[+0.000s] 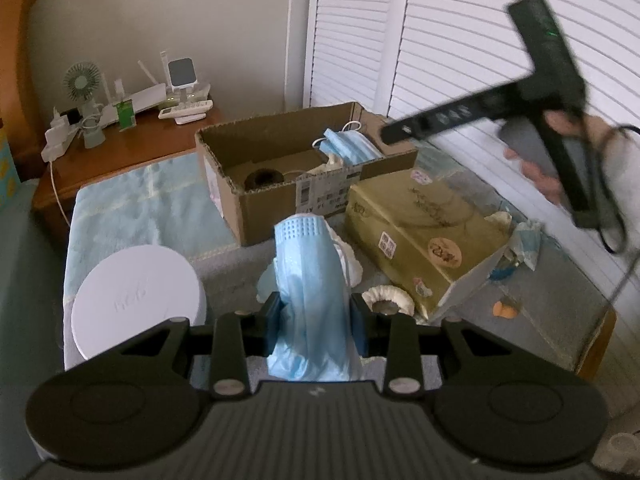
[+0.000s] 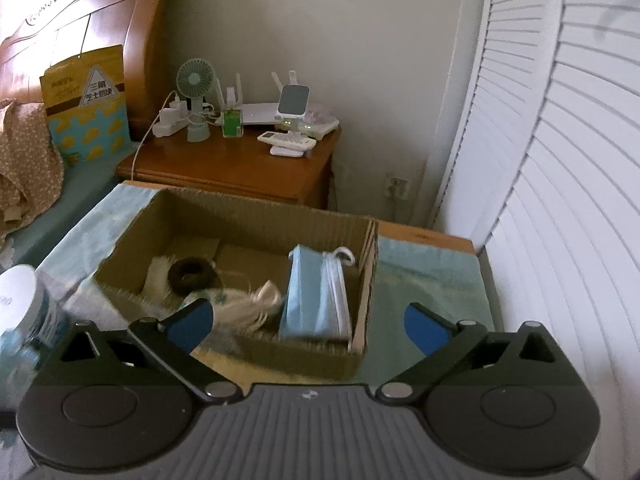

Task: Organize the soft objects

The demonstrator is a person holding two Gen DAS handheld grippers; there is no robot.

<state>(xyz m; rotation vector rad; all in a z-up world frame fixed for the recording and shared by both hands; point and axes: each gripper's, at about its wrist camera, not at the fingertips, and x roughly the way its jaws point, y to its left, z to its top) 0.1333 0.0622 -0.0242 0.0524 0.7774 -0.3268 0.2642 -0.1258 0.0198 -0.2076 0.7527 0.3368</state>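
Note:
My left gripper (image 1: pixel 316 316) is shut on a light blue face mask (image 1: pixel 310 280) that stands up between its pads, above the grey table top. An open cardboard box (image 1: pixel 320 196) lies ahead; blue masks (image 1: pixel 348 146) lean in its right end. In the right wrist view the box (image 2: pixel 360 312) is just below my right gripper (image 2: pixel 310 320), which is open and empty above it. Inside are a stack of blue masks (image 2: pixel 316 296), a dark ring (image 2: pixel 190 274) and white cloth (image 2: pixel 260 300). The right gripper also shows in the left wrist view (image 1: pixel 552 80), raised at the upper right.
A gold tissue pack (image 1: pixel 424 236) lies right of the box, with crumpled tissue (image 1: pixel 524 240) beyond it. A white round lid (image 1: pixel 138 292) stands at the left. A white ring (image 1: pixel 390 298) lies near my left pads. A wooden nightstand (image 2: pixel 240 168) with a fan and gadgets stands behind.

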